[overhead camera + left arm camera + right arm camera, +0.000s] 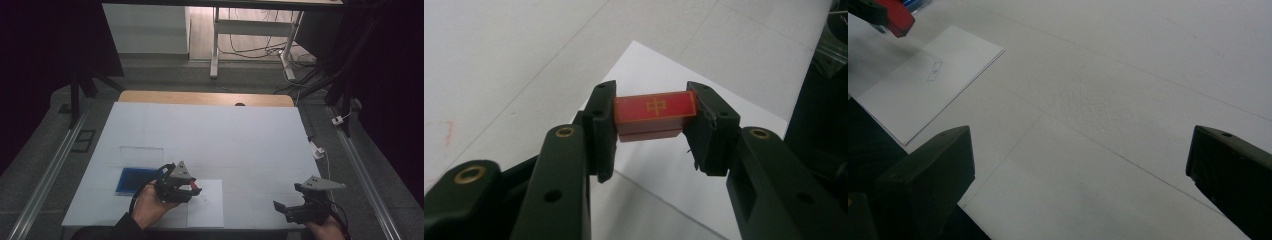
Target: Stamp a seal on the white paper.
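Your left gripper point(651, 125) is holding a small red block point(655, 114) — its two black jaws press on the block's short ends. The block has a gold mark on its face and a thin gold line around the edge. You hold it up in the air, off the table, just above a white sheet of paper point(206, 204).

In the high view, your left gripper point(192, 187) hangs over the left edge of that paper, and the red block point(194, 186) peeks out at its tip. Behind it and to the left lies a blue tray point(132, 181) with a clear lid point(142, 153) standing open.

On the paper there is a little drawn box point(935, 71) with a mark in it. It looks like the spot where the block should go.

Your right gripper point(286, 210) waits near the front right of the white table point(225, 135). Its jaws are wide apart and nothing is between them.

So the picking up is done, I think. What is left — move the block over the little drawn box, set it down flat and let go. The block does not touch the paper yet.
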`<move>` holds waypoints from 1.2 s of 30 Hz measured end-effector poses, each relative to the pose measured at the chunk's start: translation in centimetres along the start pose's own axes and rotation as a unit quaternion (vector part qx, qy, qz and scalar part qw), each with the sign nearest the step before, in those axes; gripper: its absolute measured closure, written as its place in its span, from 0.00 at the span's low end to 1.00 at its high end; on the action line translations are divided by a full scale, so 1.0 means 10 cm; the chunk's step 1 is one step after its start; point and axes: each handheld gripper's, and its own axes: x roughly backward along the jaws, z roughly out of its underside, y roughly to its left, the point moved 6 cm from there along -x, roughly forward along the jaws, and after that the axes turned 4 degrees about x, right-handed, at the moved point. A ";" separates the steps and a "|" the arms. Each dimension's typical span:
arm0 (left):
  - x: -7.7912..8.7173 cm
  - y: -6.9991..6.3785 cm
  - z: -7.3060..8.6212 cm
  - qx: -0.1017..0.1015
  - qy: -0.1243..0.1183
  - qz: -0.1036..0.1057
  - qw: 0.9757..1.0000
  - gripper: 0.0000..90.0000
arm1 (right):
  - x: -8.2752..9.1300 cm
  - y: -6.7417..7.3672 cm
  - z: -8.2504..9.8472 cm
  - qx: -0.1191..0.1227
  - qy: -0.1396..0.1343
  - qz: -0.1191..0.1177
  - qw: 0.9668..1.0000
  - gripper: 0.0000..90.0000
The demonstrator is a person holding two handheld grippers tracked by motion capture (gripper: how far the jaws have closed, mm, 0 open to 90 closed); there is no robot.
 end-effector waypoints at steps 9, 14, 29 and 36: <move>0.16 0.11 0.05 0.024 -0.009 -0.008 1.000 0.64 | 0.00 0.00 0.00 0.001 0.001 0.001 1.000 0.00; 0.24 0.17 0.08 0.035 -0.017 -0.007 0.999 0.64 | 0.00 0.00 0.00 0.002 0.001 0.001 1.000 0.00; 0.44 0.34 0.22 0.061 -0.028 -0.028 0.997 0.64 | 0.00 0.00 0.00 0.001 0.001 0.002 1.000 0.00; 0.57 0.46 0.32 0.085 -0.039 -0.039 0.995 0.64 | 0.00 0.01 0.00 0.001 0.001 0.002 1.000 0.00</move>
